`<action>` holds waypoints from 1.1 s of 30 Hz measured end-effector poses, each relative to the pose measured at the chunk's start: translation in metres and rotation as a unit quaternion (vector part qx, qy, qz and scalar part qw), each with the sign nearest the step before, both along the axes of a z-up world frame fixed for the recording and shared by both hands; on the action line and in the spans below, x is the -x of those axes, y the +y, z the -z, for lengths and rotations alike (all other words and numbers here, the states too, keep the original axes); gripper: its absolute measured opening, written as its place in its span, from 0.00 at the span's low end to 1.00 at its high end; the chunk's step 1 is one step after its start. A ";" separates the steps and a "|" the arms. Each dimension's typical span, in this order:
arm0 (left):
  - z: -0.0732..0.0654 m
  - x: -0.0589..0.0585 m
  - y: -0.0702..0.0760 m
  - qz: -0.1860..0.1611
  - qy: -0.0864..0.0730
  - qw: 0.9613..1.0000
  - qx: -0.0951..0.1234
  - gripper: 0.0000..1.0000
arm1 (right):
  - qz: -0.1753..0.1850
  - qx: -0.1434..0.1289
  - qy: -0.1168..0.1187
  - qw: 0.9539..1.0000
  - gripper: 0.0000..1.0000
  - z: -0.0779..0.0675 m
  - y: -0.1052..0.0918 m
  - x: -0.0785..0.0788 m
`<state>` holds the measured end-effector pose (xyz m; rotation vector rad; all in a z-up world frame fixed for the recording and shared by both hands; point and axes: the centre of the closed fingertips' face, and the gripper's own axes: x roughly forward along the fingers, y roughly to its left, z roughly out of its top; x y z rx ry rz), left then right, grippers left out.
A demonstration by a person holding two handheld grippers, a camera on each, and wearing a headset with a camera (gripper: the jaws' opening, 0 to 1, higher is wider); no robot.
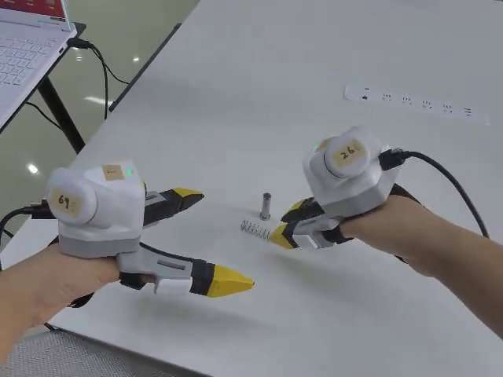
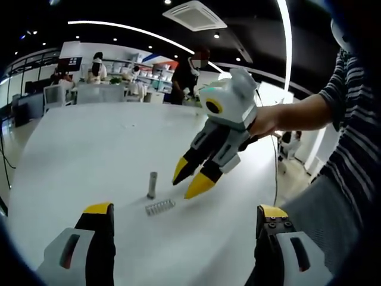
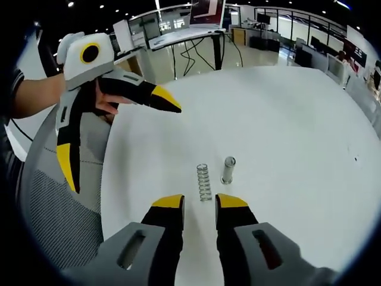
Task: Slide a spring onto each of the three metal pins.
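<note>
As things lie on white table, task looks barely begun, nothing threaded. Left gripper spread wide, empty, hovering well clear of parts. Right gripper jaws narrowly apart, holding nothing, tips at near end of spring. Pin upright, bare. Spring lying flat just beside pin. Remaining: grab spring, slide on, likely all three pins to do.

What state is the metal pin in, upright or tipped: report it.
Upright. The metal pin stands on end on the white table; the spring lies flat beside it, not yet on it.
</note>
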<state>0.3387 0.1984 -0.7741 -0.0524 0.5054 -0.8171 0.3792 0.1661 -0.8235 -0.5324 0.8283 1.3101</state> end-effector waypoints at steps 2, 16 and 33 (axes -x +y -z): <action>0.001 0.000 0.000 0.000 0.000 1.000 -0.001 0.97 | -0.001 0.003 -0.005 1.000 0.18 0.003 0.004 -0.002; 0.003 0.003 0.007 -0.006 0.003 1.000 0.000 0.96 | 0.009 0.010 -0.004 1.000 0.16 0.026 0.011 -0.007; 0.006 0.008 0.011 -0.015 0.009 1.000 0.003 0.96 | 0.000 0.012 -0.009 1.000 0.14 0.037 0.017 -0.003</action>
